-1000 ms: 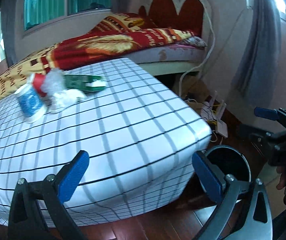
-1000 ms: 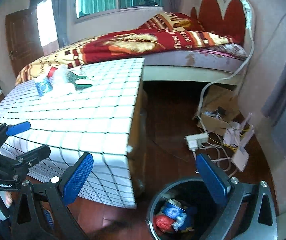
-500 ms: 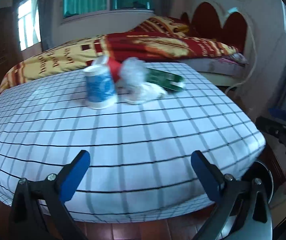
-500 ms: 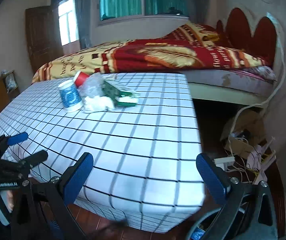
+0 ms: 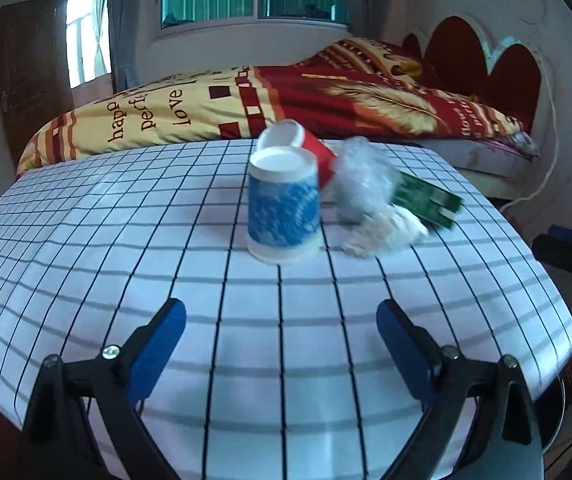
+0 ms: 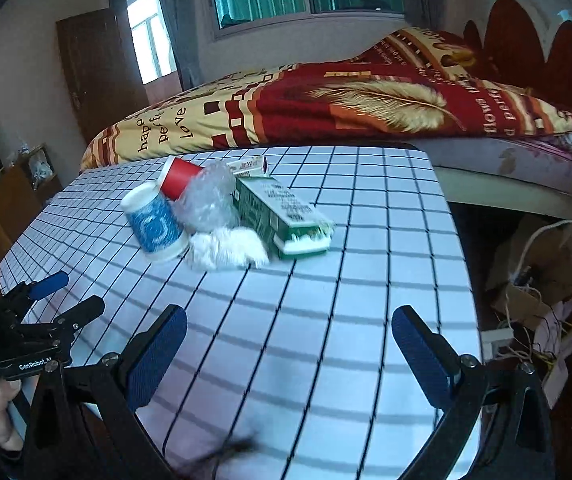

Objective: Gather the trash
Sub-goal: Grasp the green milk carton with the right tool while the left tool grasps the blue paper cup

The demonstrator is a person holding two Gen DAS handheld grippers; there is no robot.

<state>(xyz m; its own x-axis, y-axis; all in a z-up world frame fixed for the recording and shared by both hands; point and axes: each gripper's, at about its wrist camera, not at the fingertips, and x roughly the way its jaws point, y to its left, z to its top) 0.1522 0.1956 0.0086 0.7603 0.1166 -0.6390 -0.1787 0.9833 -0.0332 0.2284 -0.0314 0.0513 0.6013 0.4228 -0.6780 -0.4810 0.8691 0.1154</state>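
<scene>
Blue-and-white paper cup [image 5: 283, 204] stands upside down on the checked table [image 5: 125, 240], mid-far, touching a red cup [image 5: 302, 146] lying on its side behind it. Just right of them sit one crumpled clear plastic wrap [image 5: 362, 178], one white tissue wad [image 5: 386, 230] and one green carton [image 6: 281, 212] (its print too blurred to read). Two cups, five pieces in all. Bedcover [image 5: 205, 108] behind reads "love". Left gripper [image 5: 281, 336] has just been narrowing a little, jaws wide, nothing between them; it is marked "GenRobot.AI". Right gripper [image 6: 290, 346] gapes wide, empty, over the near table
</scene>
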